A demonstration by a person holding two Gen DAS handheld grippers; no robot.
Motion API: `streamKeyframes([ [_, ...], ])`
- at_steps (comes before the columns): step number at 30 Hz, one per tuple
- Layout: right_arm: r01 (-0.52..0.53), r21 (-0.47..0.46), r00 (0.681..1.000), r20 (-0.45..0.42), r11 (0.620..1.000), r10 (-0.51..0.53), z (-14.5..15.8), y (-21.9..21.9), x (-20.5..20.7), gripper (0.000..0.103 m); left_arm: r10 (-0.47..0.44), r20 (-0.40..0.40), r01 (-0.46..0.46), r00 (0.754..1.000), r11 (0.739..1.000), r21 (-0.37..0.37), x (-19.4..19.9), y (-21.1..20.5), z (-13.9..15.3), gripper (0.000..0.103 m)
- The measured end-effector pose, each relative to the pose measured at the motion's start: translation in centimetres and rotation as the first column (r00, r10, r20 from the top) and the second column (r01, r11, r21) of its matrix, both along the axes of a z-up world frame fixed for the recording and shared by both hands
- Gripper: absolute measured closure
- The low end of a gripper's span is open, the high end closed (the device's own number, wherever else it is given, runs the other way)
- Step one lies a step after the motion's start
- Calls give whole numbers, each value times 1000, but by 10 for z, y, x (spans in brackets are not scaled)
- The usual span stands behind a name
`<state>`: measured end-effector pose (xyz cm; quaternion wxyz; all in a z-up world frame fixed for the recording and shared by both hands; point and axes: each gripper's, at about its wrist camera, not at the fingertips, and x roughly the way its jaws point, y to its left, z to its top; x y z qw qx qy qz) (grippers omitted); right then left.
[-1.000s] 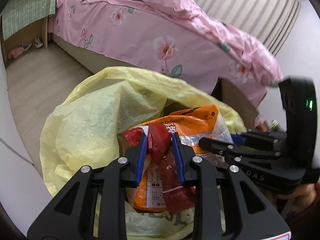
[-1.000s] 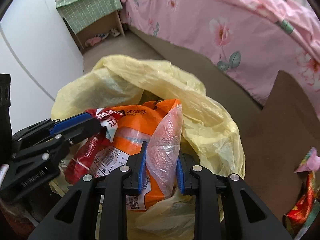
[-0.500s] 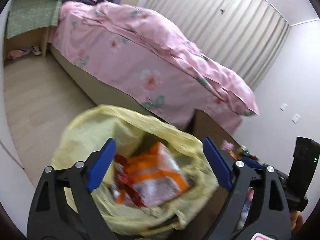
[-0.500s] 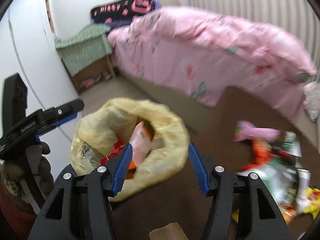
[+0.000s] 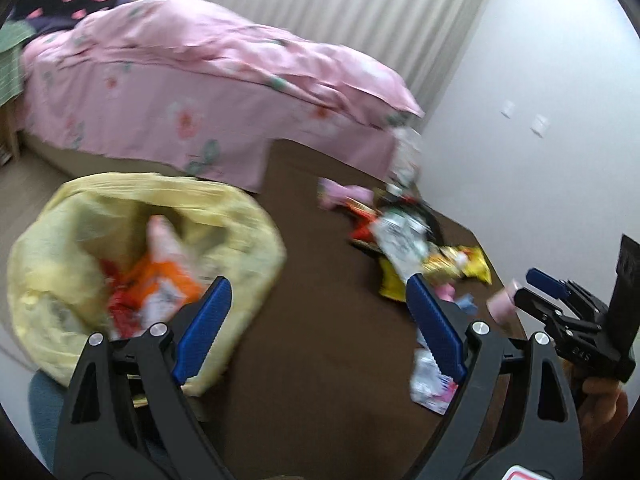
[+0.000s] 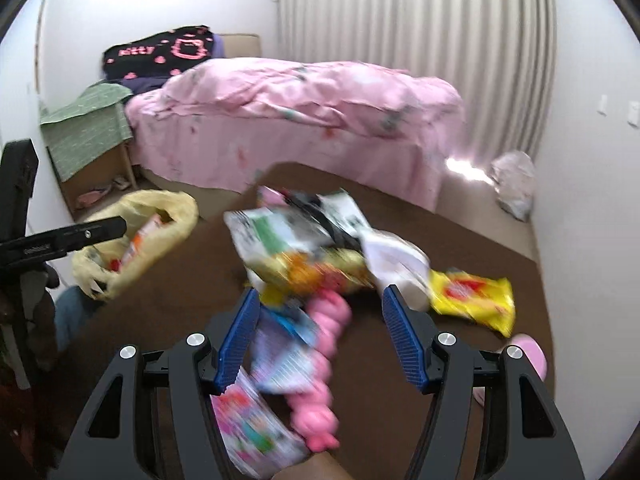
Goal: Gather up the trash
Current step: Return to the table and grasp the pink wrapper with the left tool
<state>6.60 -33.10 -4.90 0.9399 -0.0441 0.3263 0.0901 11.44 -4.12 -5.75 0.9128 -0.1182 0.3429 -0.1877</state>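
**Now both grippers are away from the trash bag**

Readable writing: only pink "kitty" letters on the black blanket [image 6: 160,54]. The left gripper [image 5: 316,332] is spread wide and empty; a second ago it pinched a red wrapper in the yellow trash bag [image 5: 60,256]. The right gripper [image 6: 316,336] is opening, empty, over blurred wrappers [image 6: 304,248] on the brown rug [image 5: 320,360], no longer at the bag.

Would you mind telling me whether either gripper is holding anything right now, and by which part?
Nothing is held. The left gripper stands open over the brown mat; the right gripper is opening above loose wrappers, pressing none.
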Motion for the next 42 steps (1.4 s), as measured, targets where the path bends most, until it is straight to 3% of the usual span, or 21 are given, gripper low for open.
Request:
streamKeyframes([
  [4, 75, -29, 997, 6, 997, -75, -15, -24, -20, 43, -149, 40, 146, 988, 987, 59, -3, -44, 4, 19],
  [11, 162, -16, 987, 8, 987, -162, -33, -56, -39, 43, -247, 114, 236, 962, 966, 107, 21, -89, 12, 19],
  [18, 207, 10, 978, -8, 978, -207, -40, -76, -25, 43, -275, 152, 239, 950, 946, 219, 100, -110, 19, 20],
  [23, 222, 9, 975, -8, 975, -222, -42, -75, -3, 43, -267, 40, 244, 963, 926, 289, 185, -112, -1, 35],
  [26, 219, 20, 976, -13, 975, -219, -40, -75, 11, 43, -292, -62, 298, 954, 916, 269, 212, -113, -22, 38],
  [28, 217, 12, 976, -8, 976, -217, -34, -76, 22, 43, -314, -130, 338, 940, 906, 253, 224, -115, -36, 50],
  [30, 201, 12, 980, 0, 979, -201, -21, -83, 33, 44, -308, -158, 341, 938, 902, 263, 226, -116, -41, 77],
  [32, 172, 7, 985, 4, 985, -172, -8, -96, 44, 44, -299, -158, 331, 941, 908, 256, 220, -112, -40, 85],
  [36, 114, -69, 993, -5, 991, -114, 5, -133, 69, 44, -307, -136, 331, 942, 916, 227, 200, -103, -29, 87],
  [39, 133, -44, 988, -68, 990, -136, -7, -175, 93, 44, -318, -142, 338, 937, 930, 146, 181, -90, -22, 87],
  [42, 140, 41, 979, -154, 989, -132, -31, -213, 119, 52, -320, -131, 333, 938, 938, 96, 162, -82, -16, 88],
])
